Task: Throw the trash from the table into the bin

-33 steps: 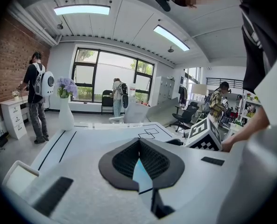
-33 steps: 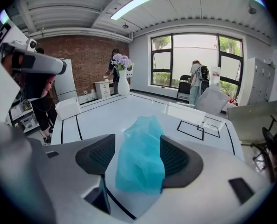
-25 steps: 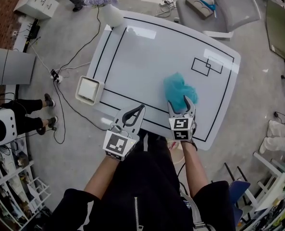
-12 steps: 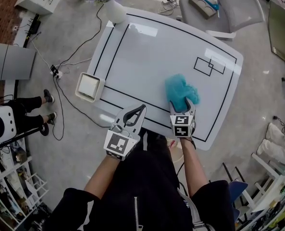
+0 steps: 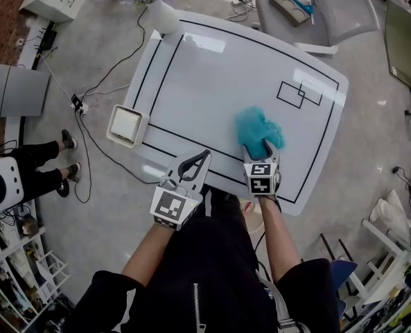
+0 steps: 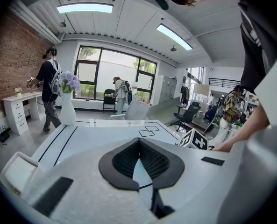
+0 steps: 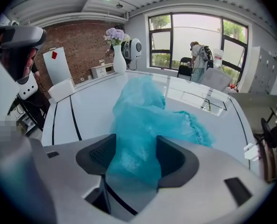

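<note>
Black zip jacket (image 5: pixel 191 286), white black-padded left gripper (image 5: pixel 204 156) and right gripper (image 5: pixel 261 150)

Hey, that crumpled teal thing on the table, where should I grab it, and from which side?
Pinch the near, lower bunch of the teal wad from the near edge of the table, where the right gripper is. Soft, crumpled, no handle: a gathered fold holds best.

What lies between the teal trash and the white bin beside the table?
Between teal trash and white bin, only bare table top with black lines; the head view shows it.
</note>
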`<act>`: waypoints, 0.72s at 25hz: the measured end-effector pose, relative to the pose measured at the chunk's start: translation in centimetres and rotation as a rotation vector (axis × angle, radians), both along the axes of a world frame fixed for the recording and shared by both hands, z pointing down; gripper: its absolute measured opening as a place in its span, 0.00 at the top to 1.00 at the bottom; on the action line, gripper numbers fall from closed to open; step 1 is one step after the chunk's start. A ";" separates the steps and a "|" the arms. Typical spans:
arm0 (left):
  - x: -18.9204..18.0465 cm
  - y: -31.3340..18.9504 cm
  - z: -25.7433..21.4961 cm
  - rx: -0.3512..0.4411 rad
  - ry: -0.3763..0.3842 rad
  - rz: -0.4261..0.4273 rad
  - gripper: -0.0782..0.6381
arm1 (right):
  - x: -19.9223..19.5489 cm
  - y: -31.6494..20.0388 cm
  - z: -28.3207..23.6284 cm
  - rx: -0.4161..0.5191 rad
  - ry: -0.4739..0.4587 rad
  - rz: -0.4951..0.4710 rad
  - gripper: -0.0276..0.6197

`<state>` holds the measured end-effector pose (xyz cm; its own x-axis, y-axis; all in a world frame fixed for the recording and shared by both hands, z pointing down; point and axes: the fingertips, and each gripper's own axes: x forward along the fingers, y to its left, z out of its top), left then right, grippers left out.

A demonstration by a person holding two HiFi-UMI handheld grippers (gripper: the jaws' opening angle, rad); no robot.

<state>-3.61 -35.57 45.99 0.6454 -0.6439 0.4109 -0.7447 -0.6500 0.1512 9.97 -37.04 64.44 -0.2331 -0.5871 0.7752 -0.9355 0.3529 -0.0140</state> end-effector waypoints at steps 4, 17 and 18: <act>0.3 0.0 -0.3 0.002 0.004 0.007 0.88 | -0.1 0.4 -0.3 -0.024 0.017 -0.022 0.64; -0.4 -0.9 -0.9 0.012 0.013 0.018 0.88 | 0.0 1.1 -1.1 -0.034 0.062 -0.029 0.92; -0.4 -1.0 -0.9 0.008 0.013 0.017 0.88 | 0.0 1.0 -1.3 -0.028 0.059 -0.026 0.92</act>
<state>-4.01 -36.56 45.06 0.6618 -0.6357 0.3973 -0.7313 -0.6640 0.1557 10.00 -36.01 63.18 -0.2012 -0.5595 0.8041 -0.9256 0.3773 0.0310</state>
